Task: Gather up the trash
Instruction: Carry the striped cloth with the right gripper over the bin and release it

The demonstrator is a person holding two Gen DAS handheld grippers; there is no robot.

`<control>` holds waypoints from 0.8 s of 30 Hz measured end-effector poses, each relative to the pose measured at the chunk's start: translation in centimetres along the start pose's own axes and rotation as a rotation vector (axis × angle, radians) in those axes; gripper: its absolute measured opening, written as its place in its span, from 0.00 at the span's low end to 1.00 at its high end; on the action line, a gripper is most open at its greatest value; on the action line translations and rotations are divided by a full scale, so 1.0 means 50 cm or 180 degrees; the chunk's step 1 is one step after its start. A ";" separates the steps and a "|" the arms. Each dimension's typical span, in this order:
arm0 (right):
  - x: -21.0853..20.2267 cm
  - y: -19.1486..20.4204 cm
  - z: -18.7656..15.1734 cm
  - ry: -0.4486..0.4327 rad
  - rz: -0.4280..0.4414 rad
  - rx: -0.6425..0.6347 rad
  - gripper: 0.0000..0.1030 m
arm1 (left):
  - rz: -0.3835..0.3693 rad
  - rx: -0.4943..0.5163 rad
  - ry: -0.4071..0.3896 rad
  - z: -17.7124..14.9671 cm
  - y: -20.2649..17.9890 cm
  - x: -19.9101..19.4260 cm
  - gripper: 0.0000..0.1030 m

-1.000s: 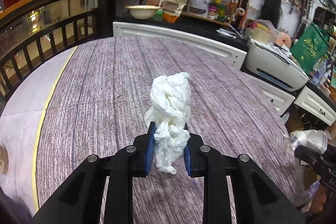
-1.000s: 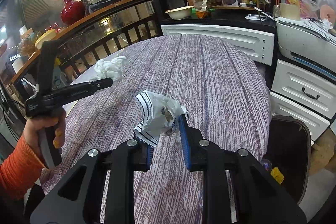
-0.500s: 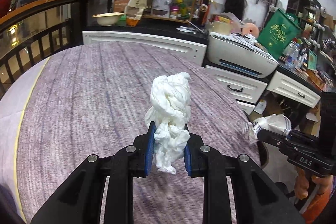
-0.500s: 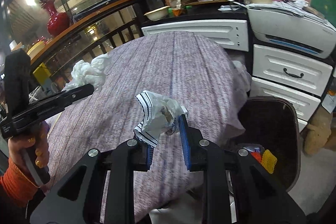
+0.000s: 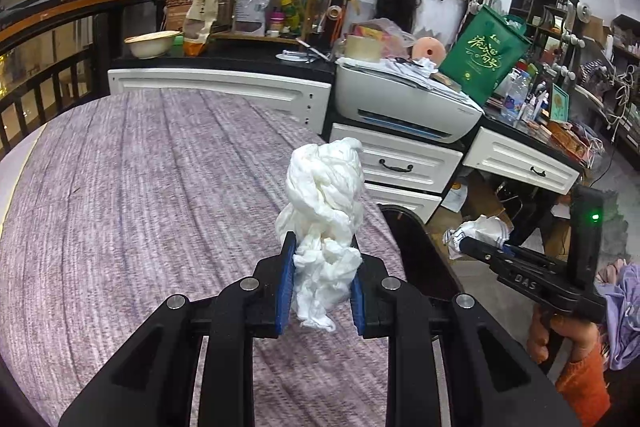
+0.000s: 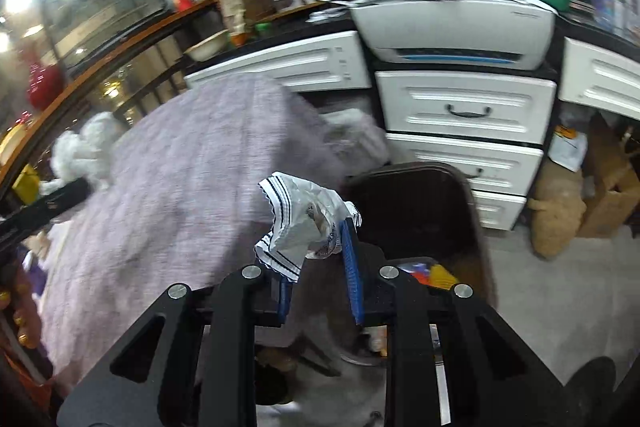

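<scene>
Left tongs (image 5: pixel 320 283) are clenched on a wad of tissue (image 5: pixel 324 211) above the bench (image 5: pixel 132 195); the bin (image 6: pixel 424 211) lies to their right. Right tongs (image 6: pixel 316 267), grasping a crumpled wrapper (image 6: pixel 304 223), hang nearer, almost at its rim.

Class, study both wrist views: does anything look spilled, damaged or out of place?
Nothing spilled or damaged. The left gripper holds a crumpled white tissue; the right gripper holds a crumpled striped wrapper near the dark bin.
</scene>
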State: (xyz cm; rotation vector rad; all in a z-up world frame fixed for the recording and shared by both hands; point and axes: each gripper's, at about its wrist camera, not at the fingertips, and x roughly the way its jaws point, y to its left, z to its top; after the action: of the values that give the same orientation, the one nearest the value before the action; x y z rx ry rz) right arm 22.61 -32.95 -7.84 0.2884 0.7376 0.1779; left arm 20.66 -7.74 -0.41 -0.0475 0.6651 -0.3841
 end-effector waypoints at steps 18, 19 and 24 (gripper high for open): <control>0.191 -0.135 -0.039 0.0439 -0.0478 0.0545 0.33 | -0.0170 0.0203 0.0099 0.003 -0.094 0.049 0.23; 0.195 -0.144 -0.043 0.0462 -0.0462 0.0625 0.42 | -0.0174 0.0209 0.0108 0.003 -0.096 0.051 0.23; 0.185 -0.168 -0.067 0.0496 -0.0440 0.0859 0.62 | -0.0219 0.0220 0.0171 0.000 -0.107 0.063 0.23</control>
State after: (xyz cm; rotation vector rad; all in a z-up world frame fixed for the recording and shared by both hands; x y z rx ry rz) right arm 27.54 -37.81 -18.77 0.4825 0.9345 -0.0319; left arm 21.15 -13.84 -1.40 0.0058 0.7039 -0.4758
